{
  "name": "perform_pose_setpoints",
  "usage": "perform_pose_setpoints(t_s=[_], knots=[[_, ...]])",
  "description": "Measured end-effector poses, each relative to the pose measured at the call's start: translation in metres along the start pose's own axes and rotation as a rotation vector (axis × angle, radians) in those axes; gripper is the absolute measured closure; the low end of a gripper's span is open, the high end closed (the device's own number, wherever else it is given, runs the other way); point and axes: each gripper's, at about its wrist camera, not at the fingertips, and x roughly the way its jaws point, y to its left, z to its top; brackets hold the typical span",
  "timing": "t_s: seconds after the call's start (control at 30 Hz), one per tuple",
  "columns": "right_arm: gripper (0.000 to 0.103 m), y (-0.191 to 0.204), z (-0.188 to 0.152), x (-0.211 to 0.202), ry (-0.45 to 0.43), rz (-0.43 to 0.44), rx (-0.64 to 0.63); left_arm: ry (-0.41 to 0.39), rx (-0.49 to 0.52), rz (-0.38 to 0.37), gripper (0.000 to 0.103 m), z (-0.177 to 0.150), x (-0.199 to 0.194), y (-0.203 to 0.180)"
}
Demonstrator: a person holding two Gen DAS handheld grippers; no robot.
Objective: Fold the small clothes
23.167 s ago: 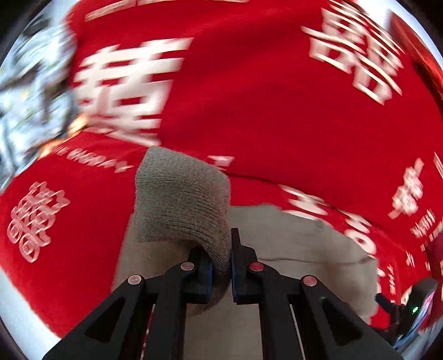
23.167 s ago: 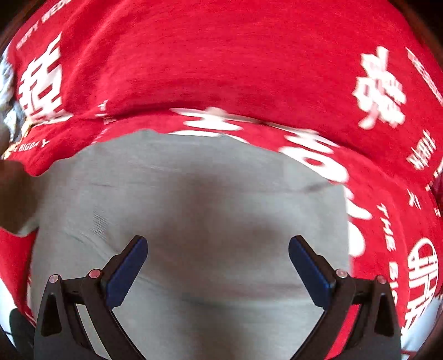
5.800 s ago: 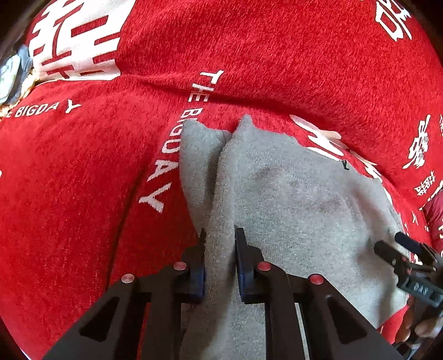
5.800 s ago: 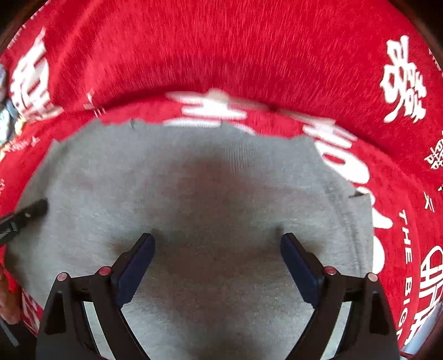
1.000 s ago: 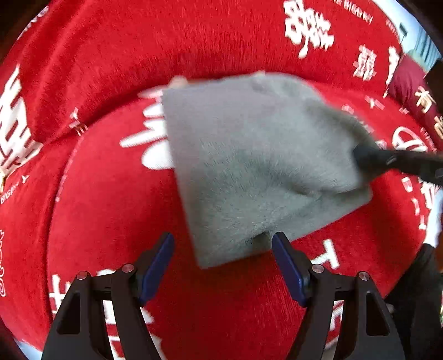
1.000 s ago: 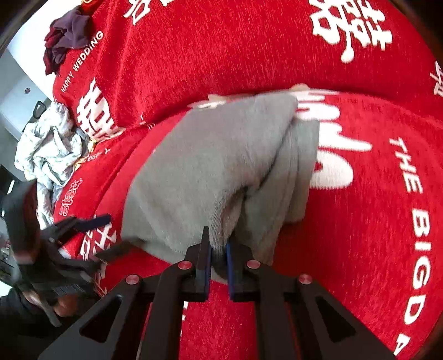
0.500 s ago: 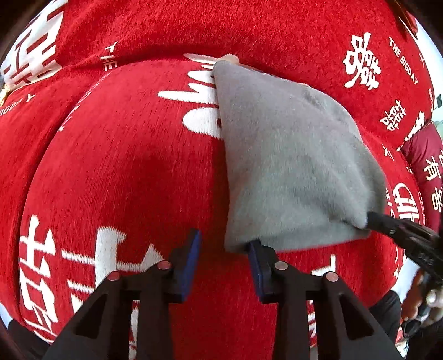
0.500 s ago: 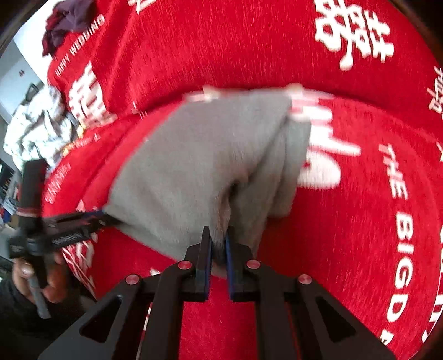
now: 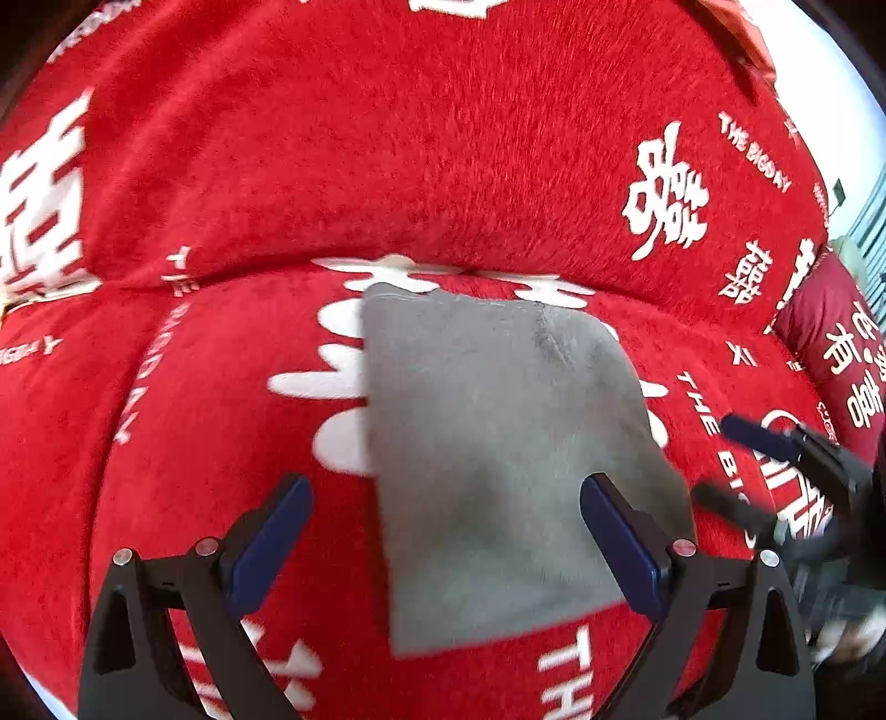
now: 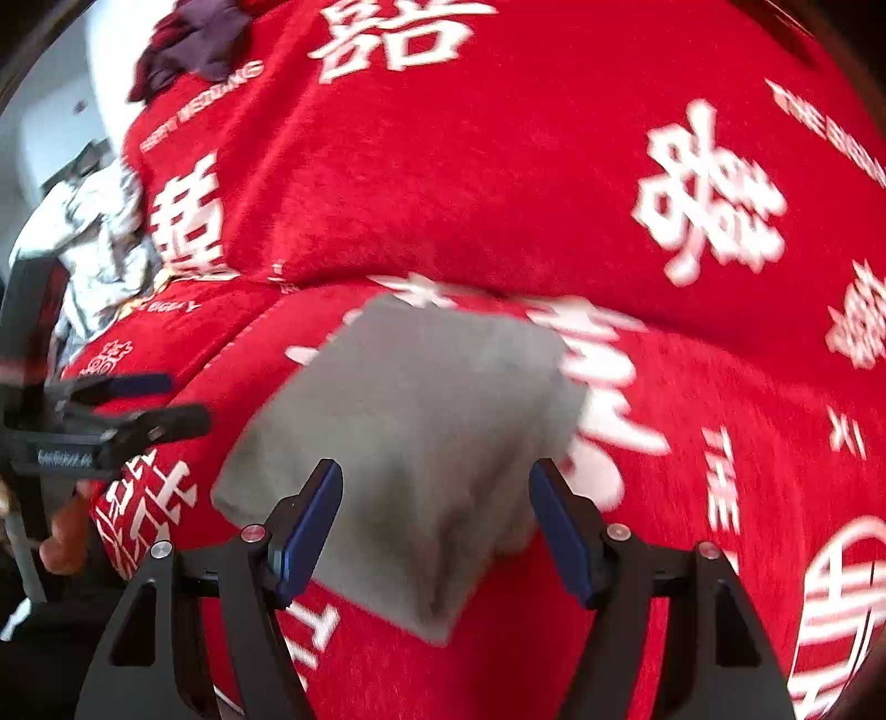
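Note:
A grey knitted garment [image 9: 498, 443] lies folded into a small rectangle on the red sofa seat [image 9: 183, 443]. My left gripper [image 9: 446, 484] hovers over its near edge, its jaws opening wide, and neither pad touches the cloth. In the right wrist view the same garment [image 10: 421, 399] lies under my right gripper [image 10: 436, 468], whose jaws are opening too, with the pads clear of the cloth. Each gripper shows in the other's view: the right gripper [image 9: 747, 471] at the right edge, the left gripper [image 10: 144, 401] at the left edge.
The sofa backrest [image 10: 443, 183] rises just behind the garment. A heap of pale patterned clothes [image 10: 94, 232] lies at the far left, with a dark purple garment [image 10: 188, 33] on top of the backrest. A dark red cushion [image 9: 841, 343] sits at the right.
Both grippers have let go of the grey garment, opened and lifted away. The garment, held up at its corners before, now lies flat on the seat.

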Motion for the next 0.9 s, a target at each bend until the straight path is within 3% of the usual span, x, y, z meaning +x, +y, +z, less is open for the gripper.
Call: perform_pose_setpoints(t_s=[0.1,0.2,0.27,0.37,0.53,0.9], knots=[[0.030,0.013,0.002,0.028,0.055,0.060,-0.053,0.102,0.009,0.092,0.005,0.007,0.044,0.004],[0.030,0.009,-0.011,0.057,0.150,0.077,-0.033,0.203,-0.018,0.083,0.002,-0.010,0.075,0.015],[0.031,0.004,-0.024,0.073,0.218,0.046,-0.018,0.202,-0.073,0.032,0.000,-0.020,0.077,0.026],[0.031,0.010,-0.033,0.070,0.182,0.027,-0.069,0.202,-0.083,0.014,0.000,-0.027,0.077,0.031],[0.031,0.016,-0.034,0.069,0.186,-0.008,-0.094,0.182,-0.005,0.077,0.000,-0.027,0.069,0.017],[0.031,0.019,-0.036,0.069,0.182,-0.033,-0.114,0.179,0.007,0.113,0.000,-0.027,0.067,0.017]])
